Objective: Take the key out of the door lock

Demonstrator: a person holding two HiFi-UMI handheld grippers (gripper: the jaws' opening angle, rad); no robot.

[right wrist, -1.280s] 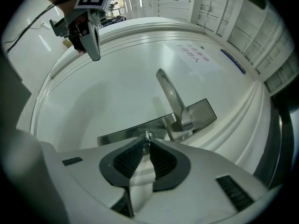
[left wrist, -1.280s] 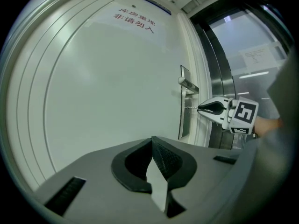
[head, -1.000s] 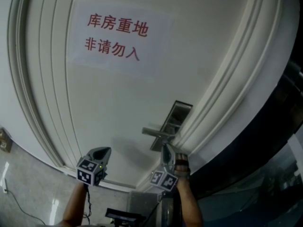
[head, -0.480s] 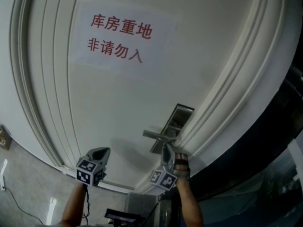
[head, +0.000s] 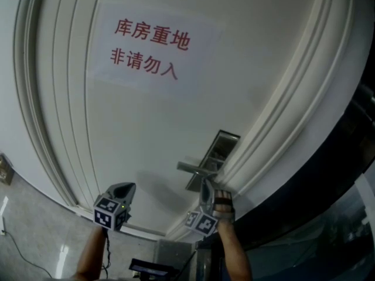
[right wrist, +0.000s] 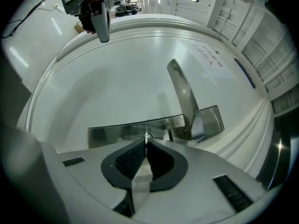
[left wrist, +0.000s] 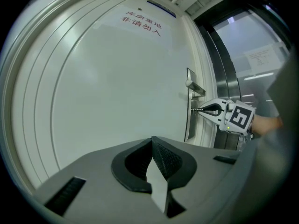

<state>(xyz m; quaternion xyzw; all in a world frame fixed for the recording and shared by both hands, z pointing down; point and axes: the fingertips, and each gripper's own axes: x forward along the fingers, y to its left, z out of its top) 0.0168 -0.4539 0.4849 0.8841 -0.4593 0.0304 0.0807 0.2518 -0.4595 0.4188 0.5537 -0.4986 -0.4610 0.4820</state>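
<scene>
Right hand-held gripper (right wrist: 146, 144) pinched shut on key (right wrist: 146, 137), lower centre; key sits in lock plate (right wrist: 110, 132) beside handle (right wrist: 183, 94). I'm lined up for straight pull. My left hand-held gripper (left wrist: 152, 148) closed, empty, kept clear.

The door (head: 146, 127) is white — its sign (head: 149, 48) pale with red characters — and the lock plate (head: 220, 144) silver-grey steel.

Door handle (right wrist: 183, 94) close over the lock plate (right wrist: 107, 133); open room before bare door (head: 135, 127).
</scene>
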